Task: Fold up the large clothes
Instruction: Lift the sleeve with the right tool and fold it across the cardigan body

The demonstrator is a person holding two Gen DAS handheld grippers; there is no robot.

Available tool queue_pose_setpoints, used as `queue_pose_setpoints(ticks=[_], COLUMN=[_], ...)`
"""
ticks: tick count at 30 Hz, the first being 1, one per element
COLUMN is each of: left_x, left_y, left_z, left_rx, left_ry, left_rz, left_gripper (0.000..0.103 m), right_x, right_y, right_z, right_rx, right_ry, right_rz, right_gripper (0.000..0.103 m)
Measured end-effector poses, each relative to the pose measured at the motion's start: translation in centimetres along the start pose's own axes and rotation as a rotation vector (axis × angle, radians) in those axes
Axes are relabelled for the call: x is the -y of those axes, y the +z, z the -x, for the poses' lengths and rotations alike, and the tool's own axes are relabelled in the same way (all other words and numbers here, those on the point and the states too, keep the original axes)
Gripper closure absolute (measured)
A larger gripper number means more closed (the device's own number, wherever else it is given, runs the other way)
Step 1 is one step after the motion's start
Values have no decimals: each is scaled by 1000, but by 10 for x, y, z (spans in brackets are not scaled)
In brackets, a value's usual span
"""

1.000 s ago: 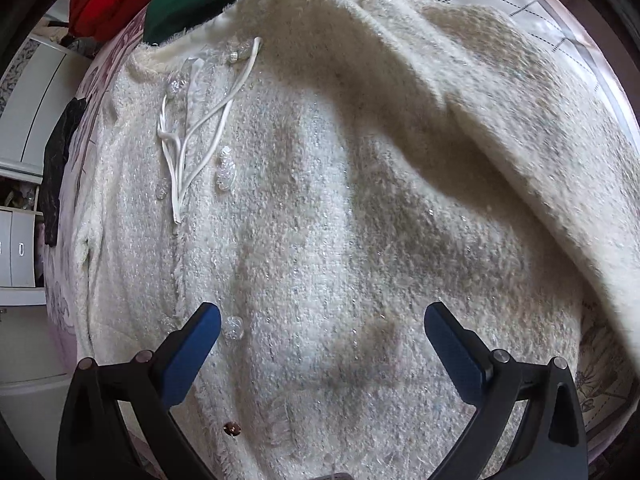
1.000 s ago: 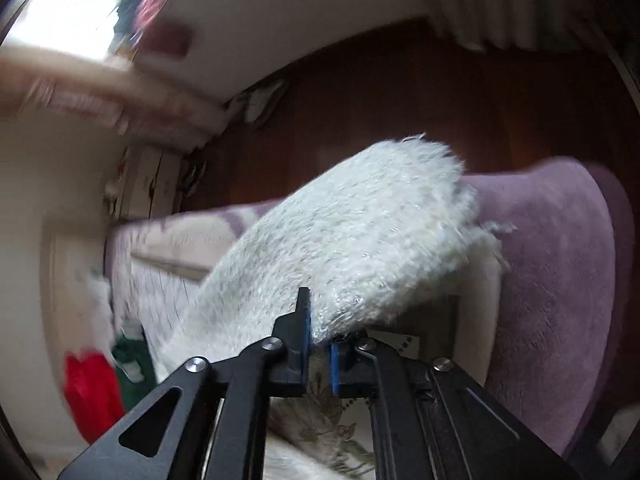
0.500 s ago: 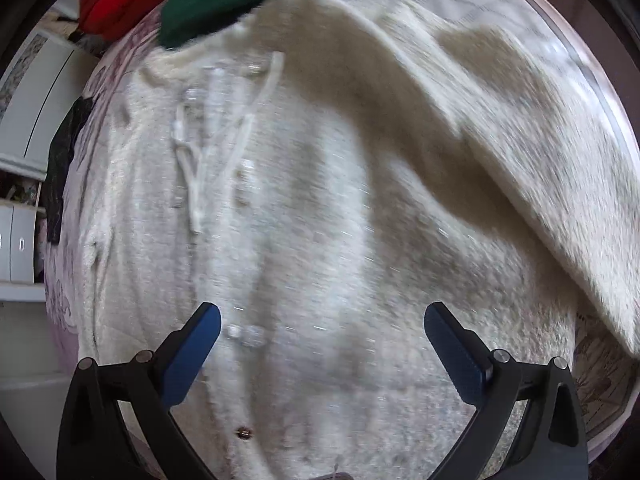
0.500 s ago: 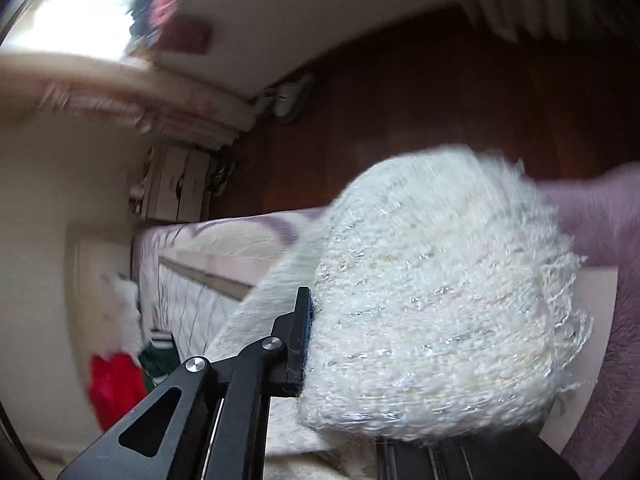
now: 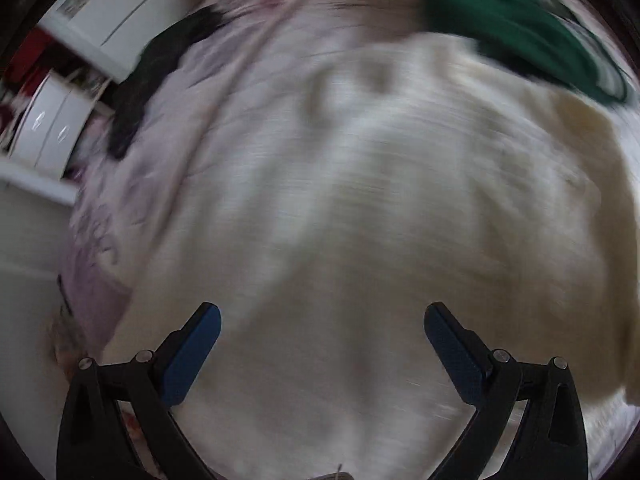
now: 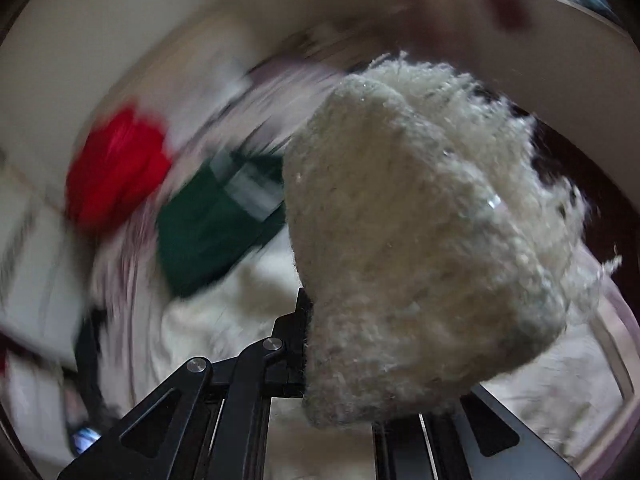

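A large cream fuzzy jacket (image 5: 380, 220) lies spread over the bed and fills most of the blurred left wrist view. My left gripper (image 5: 322, 320) hovers over it, open and empty, blue pads wide apart. My right gripper (image 6: 316, 336) is shut on the jacket's fuzzy cuff end (image 6: 420, 248), which bunches over the fingers and hides the right one. The rest of the jacket (image 6: 248, 292) shows below in the right wrist view.
A green garment (image 5: 516, 28) lies at the jacket's far right edge; it also shows in the right wrist view (image 6: 208, 232) beside a red garment (image 6: 116, 168). A black garment (image 5: 152, 76) hangs at the bed's left edge by white drawers (image 5: 48, 128). Pink bedding (image 5: 132, 208) surrounds the jacket.
The right gripper has swung the held cuff up and over toward the jacket body, now facing the bed. The left gripper has moved fast across the jacket toward its left side; view is blurred.
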State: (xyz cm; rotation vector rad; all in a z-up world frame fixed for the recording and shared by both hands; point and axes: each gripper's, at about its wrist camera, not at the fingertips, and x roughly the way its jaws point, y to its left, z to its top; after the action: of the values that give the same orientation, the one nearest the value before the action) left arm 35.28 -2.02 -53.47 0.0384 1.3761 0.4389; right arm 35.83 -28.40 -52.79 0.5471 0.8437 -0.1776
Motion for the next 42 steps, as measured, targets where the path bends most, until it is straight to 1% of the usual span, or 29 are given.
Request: queue_pose_setpoints(ticks=[2, 3, 5, 6, 8, 9, 10, 11, 12, 13, 14, 15, 17, 18, 19, 22, 23, 25, 26, 27, 28, 29, 31, 33, 34, 36, 38, 40, 42], left_x=[-38, -58, -95, -105, -129, -138, -144, -148, -152, -154, -155, -155, -150, -145, -139, -118, -107, -89, -82, -73, -63, -55, -39, -27, -23, -15, -11, -11, -10], left_y=[4, 6, 7, 7, 6, 5, 4, 2, 0, -2, -3, -3, 0, 1, 4, 7, 8, 9, 9, 9, 9, 9, 10, 11, 11, 13, 16, 19, 23], left_z=[-14, -23, -44, -53, -69, -75, -78, -79, -79, -77, -75, -71, -61, -54, -48, -33, -28, -23, -21, -21, -21, -21, -22, -25, -27, -34, -43, -53, -65], left_rx=[-3, -9, -31, -44, -76, -93, -103, -111, -116, -117, -117, -115, -102, -92, -84, -59, -51, -41, -38, -38, -42, -43, -43, -45, -48, -59, -63, -72, -80], left_ry=[35, 53, 82, 90, 87, 80, 73, 66, 56, 39, 25, 9, -27, -39, -48, -81, -87, -88, -83, -79, -73, -67, -48, -23, -12, 20, 49, 68, 70], left_rz=[57, 79, 119, 132, 166, 180, 185, 187, 188, 188, 185, 181, 165, 156, 146, 117, 106, 89, 84, 79, 75, 74, 76, 74, 77, 78, 80, 94, 108], left_gripper=[0, 0, 0, 0, 0, 0, 0, 0, 0, 0, 0, 0, 0, 0, 0, 0, 0, 0, 0, 0, 0, 0, 0, 0, 0, 0, 0, 0, 0], right_x=[-69, -105, -159, -184, -213, -220, -222, -220, -219, -216, -207, -198, -169, -148, -122, -40, -1, 53, 81, 100, 111, 135, 161, 193, 203, 214, 215, 206, 188], right_y=[-21, -38, -80, -106, -158, -181, -199, -208, -207, -206, -199, -192, -175, -165, -153, -131, -126, -120, -118, -117, -113, -115, -107, -101, -100, -101, -100, -94, -87], right_z=[-39, -61, -95, -110, -134, -148, -162, -166, -167, -162, -153, -145, -117, -102, -88, -62, -56, -54, -56, -62, -67, -72, -74, -66, -65, -63, -60, -46, -33], right_rx=[-66, -110, -186, -233, -315, -399, -483, -521, -536, -567, -620, -639, -640, -628, -605, -549, -540, -506, -496, -490, -482, -451, -373, -303, -300, -332, -389, -399, -379], right_ry=[23, 40, 54, 53, 29, 17, -8, -11, 6, 50, 117, 151, 215, 221, 213, 131, 117, 75, 68, 64, 61, 47, -22, -72, -97, -89, -97, -72, -36], right_rz=[170, 268, 429, 525, 676, 728, 749, 751, 744, 710, 618, 551, 402, 320, 229, -22, -128, -248, -297, -336, -372, -410, -452, -515, -520, -530, -502, -457, -380], right_gripper=[95, 95, 95, 95, 95, 95, 90, 81, 72, 52, 38, 36, 36, 36, 36, 36, 36, 36, 36, 36, 41, 58, 61, 61, 61, 60, 59, 59, 59])
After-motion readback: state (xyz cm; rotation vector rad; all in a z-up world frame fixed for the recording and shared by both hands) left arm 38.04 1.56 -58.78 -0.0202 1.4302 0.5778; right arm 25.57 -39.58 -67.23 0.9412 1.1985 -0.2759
